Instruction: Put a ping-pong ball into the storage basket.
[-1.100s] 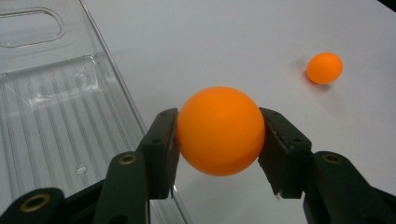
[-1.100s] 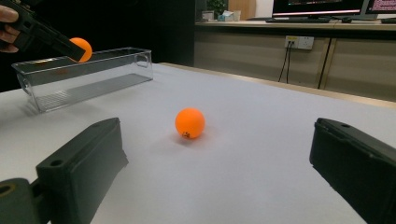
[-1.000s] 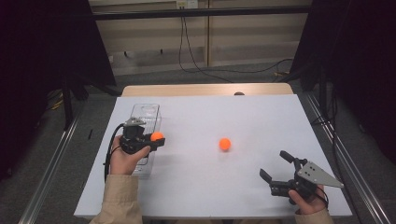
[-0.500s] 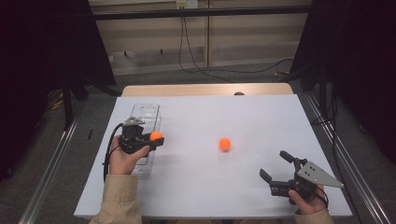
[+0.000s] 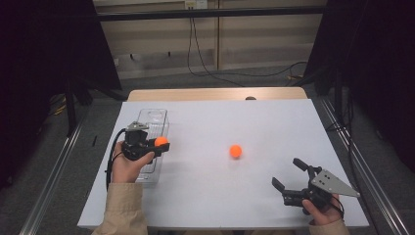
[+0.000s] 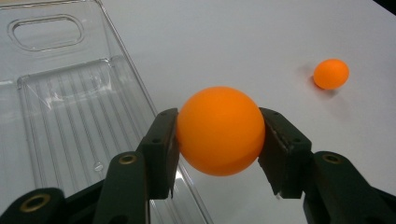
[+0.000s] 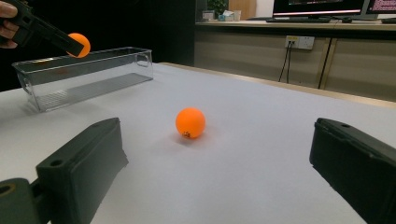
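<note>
The right gripper (image 5: 289, 180) idled at five o'clock, jaws wide and empty. The left gripper (image 5: 157, 146) pinched an orange ball (image 6: 220, 130) beside the clear tray's (image 6: 70, 121) rim at nine o'clock; carrying it over the tray before releasing looked wise. A second ball (image 5: 236, 151) lay mid-bench (image 5: 274, 122).

We find no readable text, label, brand, number or sign anywhere. The orange ball on the table (image 7: 190, 122) carries a small dark mark at about 6 o'clock on its face, too small for us to read. The screens (image 7: 317, 6) at 1 o'clock in the right gripper view are blurred.
</note>
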A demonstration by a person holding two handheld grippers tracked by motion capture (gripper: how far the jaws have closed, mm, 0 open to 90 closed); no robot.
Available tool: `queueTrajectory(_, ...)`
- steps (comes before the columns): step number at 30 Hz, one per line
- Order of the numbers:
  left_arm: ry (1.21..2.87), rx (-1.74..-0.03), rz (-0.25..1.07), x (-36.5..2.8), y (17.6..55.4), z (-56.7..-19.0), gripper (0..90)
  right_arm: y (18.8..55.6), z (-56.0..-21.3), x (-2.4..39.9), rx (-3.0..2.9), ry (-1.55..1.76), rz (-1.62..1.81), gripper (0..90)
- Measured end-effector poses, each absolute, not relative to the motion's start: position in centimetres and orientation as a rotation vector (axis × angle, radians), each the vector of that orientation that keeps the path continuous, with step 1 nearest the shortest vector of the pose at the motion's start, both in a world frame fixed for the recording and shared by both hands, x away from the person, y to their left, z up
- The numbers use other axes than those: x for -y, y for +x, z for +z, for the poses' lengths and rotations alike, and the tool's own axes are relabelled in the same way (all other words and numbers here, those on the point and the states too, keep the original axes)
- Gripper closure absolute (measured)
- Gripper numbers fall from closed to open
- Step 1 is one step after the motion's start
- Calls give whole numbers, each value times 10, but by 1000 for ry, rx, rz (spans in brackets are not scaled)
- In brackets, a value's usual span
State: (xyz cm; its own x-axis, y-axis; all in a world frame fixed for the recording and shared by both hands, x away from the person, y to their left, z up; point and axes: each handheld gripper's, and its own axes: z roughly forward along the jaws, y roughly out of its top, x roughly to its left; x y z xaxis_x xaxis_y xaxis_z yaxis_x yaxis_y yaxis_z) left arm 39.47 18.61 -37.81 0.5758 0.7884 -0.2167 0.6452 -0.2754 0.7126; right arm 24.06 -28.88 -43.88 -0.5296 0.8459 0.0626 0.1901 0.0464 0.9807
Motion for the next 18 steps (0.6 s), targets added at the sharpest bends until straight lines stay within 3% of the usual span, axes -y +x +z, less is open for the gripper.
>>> queueTrajectory(18, 2003, -1151, 239, -193, 395, -376, 508, 241, -439, 289, -1774, 1042, 1514, 24)
